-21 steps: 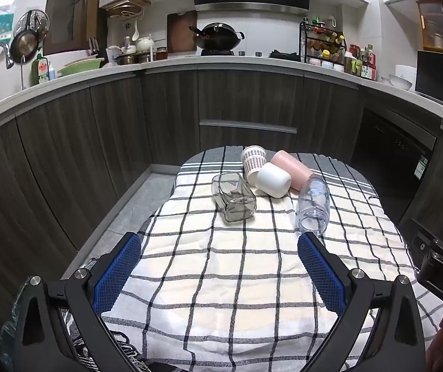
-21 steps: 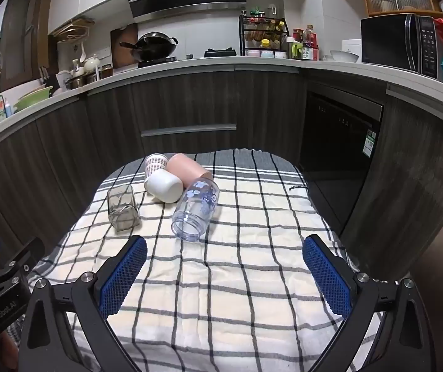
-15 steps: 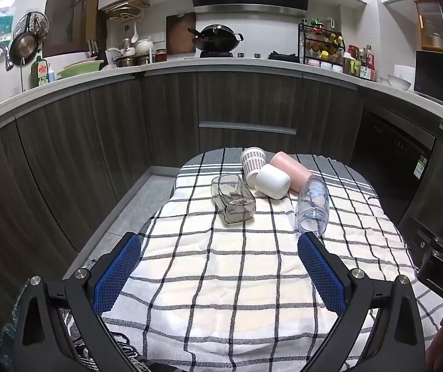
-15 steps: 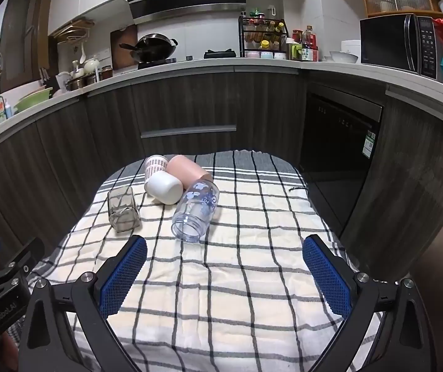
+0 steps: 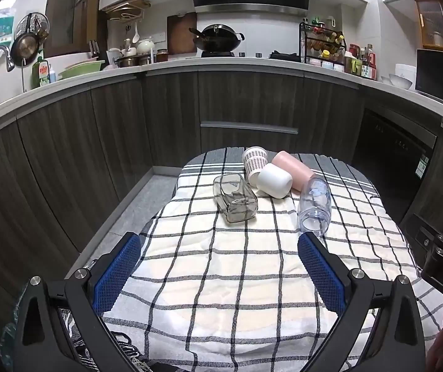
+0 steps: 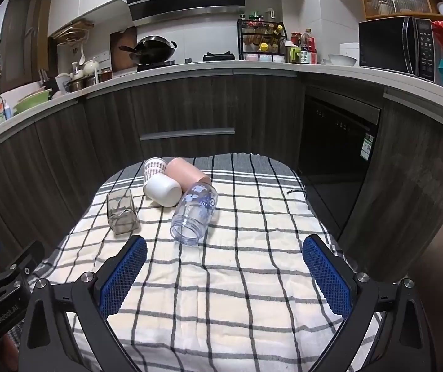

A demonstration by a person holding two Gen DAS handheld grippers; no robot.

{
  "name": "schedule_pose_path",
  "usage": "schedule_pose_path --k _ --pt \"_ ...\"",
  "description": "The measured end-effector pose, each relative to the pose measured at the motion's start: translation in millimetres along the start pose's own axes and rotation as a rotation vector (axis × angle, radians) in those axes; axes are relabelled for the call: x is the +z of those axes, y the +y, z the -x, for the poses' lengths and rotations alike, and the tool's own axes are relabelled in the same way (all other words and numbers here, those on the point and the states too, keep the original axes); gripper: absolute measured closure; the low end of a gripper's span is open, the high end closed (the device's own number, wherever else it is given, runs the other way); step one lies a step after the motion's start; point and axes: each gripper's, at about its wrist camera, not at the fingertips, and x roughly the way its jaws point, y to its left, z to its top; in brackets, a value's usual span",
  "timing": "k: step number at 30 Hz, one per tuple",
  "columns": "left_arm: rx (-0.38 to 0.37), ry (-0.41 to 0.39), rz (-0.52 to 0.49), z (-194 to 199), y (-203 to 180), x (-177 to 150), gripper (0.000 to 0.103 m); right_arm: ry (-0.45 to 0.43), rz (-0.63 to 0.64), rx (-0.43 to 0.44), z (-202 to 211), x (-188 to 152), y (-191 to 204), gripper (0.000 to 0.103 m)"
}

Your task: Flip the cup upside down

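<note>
- Grippers sit nearest each camera, both held low over the near end of a small table [image 5: 401, 248] draped in a cream cloth with dark check lines [image 5: 221, 266].
- Left gripper [image 5: 219, 241] has its two blue-padded fingers spread wide apart, with nothing between them but bare cloth.
- Right gripper [image 6: 224, 245] is likewise wide open and holds nothing; its fingers frame the cloth just short of the cups.
- Part of the right gripper's black body shows at the right edge of the left wrist view, so the two tools are side by side.
- Further along the cloth, five cups lie tipped on their sides in a loose cluster.
- Closest is a clear plastic cup with blue flower print [image 6: 195, 214], its open mouth pointing toward the grippers.
- To its left lies a square smoky glass tumbler [image 6: 121, 212], apart from the clear cup.
- Behind these rests a white cup [image 6: 162, 190], touching a pink cup [image 6: 187, 175] on its right.
- A white cup with a dotted pattern [image 6: 154, 166] lies at the back left of the cluster, against the white one.
- Beyond the table stand dark wood-grain cabinets [image 5: 246, 105] under a pale countertop.
- On the counter at the back, a black wok [image 5: 216, 35] sits beneath a range hood.
</note>
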Motion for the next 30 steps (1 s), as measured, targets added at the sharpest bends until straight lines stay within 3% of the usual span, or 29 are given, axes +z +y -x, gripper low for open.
schedule_pose_path --k 30 --pt "0.009 0.010 0.000 -7.9 0.3 -5.3 0.000 0.006 0.002 0.000 -2.6 -3.3 2.0 0.002"
